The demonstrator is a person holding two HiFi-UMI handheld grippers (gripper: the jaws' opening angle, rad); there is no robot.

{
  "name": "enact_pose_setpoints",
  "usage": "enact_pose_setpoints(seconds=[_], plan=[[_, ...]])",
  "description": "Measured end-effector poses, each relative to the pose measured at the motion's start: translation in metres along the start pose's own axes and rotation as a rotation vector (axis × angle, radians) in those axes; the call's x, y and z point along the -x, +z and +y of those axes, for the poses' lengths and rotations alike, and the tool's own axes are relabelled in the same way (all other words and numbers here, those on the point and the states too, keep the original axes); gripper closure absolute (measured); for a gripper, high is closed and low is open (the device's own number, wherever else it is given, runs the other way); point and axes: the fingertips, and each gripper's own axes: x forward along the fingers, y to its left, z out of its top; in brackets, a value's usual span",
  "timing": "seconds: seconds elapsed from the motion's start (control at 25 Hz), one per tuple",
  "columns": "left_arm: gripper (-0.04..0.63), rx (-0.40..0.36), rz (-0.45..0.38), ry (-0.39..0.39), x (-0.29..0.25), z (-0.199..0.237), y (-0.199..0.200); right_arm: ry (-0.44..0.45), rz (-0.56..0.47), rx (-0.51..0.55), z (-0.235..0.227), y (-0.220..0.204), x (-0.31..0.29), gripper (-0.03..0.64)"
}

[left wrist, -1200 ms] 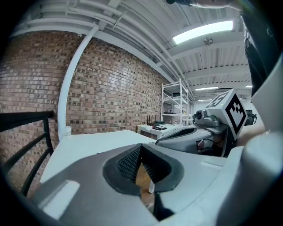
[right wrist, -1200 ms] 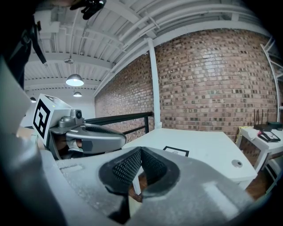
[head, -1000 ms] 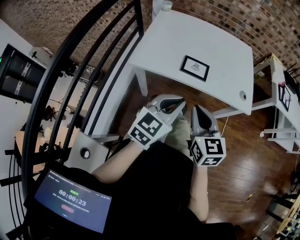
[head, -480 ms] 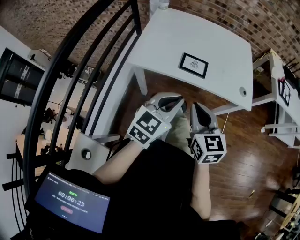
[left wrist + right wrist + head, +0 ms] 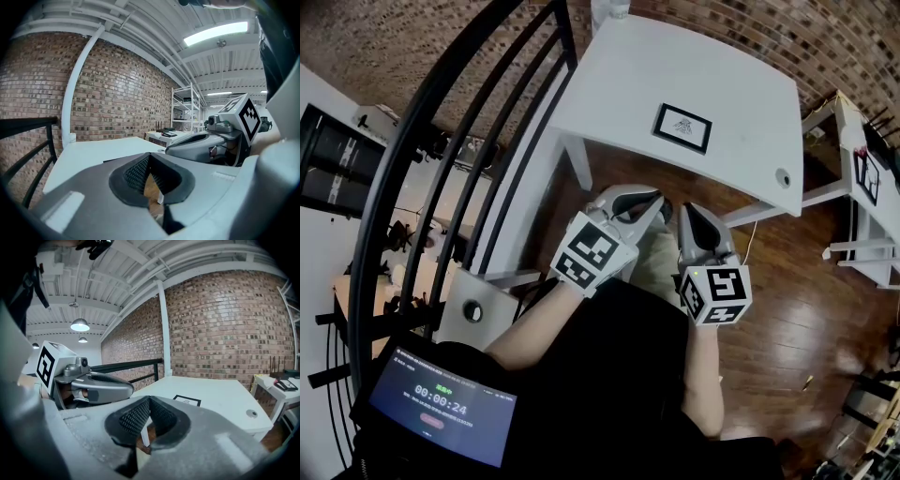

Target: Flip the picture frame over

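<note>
A black-rimmed picture frame [image 5: 682,127] lies flat, picture side up, on the white table [image 5: 619,84], near its front edge; in the right gripper view the picture frame [image 5: 186,401] shows small ahead. Both grippers hang side by side in front of the table, over the wooden floor, well short of the frame. My left gripper [image 5: 653,202] is shut with nothing between its jaws, and the left gripper [image 5: 149,164] shows its pads together. My right gripper [image 5: 691,217] is likewise shut and empty, as the right gripper [image 5: 149,405] shows.
A black metal railing [image 5: 478,141] runs along the table's left side. A second white table [image 5: 872,187] with a dark object stands at the right. The table has a round cable hole [image 5: 783,175] at its front right corner. A screen with a timer [image 5: 441,405] sits at lower left.
The view has shifted slightly, so the table and frame sit a little higher. Both grippers stay where they were, shut. The timer has ticked on.
</note>
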Motion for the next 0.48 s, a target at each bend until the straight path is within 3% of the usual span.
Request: enact_pose_setpoints(seconds=[0.48], plan=[[0.58, -0.003, 0.003, 0.001, 0.0011, 0.0007, -0.001, 0.001, -0.002, 0.0, 0.0005, -0.0002, -0.0001, 0.624]])
